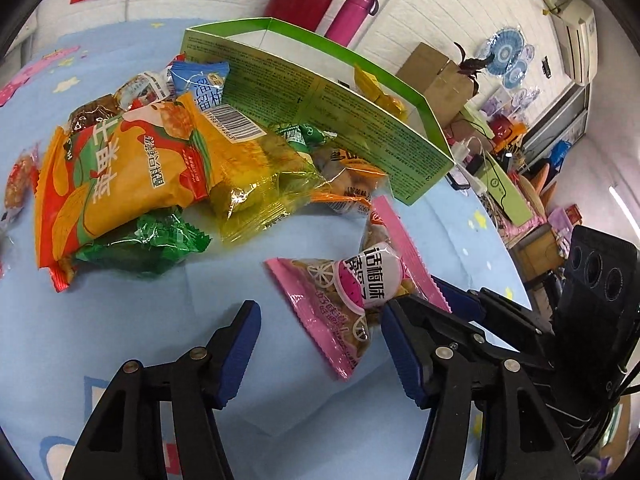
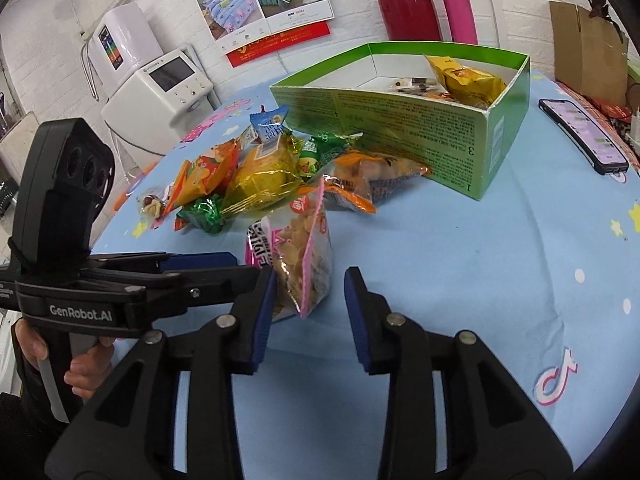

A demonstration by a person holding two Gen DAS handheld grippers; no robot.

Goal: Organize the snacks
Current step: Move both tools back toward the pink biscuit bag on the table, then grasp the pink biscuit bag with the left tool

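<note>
A pink snack packet (image 1: pixel 348 292) (image 2: pixel 296 256) stands tilted on the blue tablecloth. It sits just past my left gripper (image 1: pixel 320 306), which is open, and touches that gripper's right finger. My right gripper (image 2: pixel 311 276) is open too, with the packet against its left finger. Each gripper shows in the other's view, the right gripper (image 1: pixel 460 300) at the side and the left gripper (image 2: pixel 224 266) lying level. A pile of snacks lies beyond: an orange chips bag (image 1: pixel 120 176), a yellow packet (image 1: pixel 256 176) (image 2: pixel 260 168) and a green candy (image 1: pixel 148 244). Behind it is the green box (image 1: pixel 320 120) (image 2: pixel 400 120), holding a yellow packet (image 2: pixel 464 76).
A phone (image 2: pixel 580 136) lies right of the box near the table edge. A red thermos (image 2: pixel 404 0), a pink bottle (image 2: pixel 460 8) and a cardboard box (image 2: pixel 588 48) stand at the back. A white appliance (image 2: pixel 160 88) is off the table's left. A hand (image 2: pixel 84 368) holds the left gripper.
</note>
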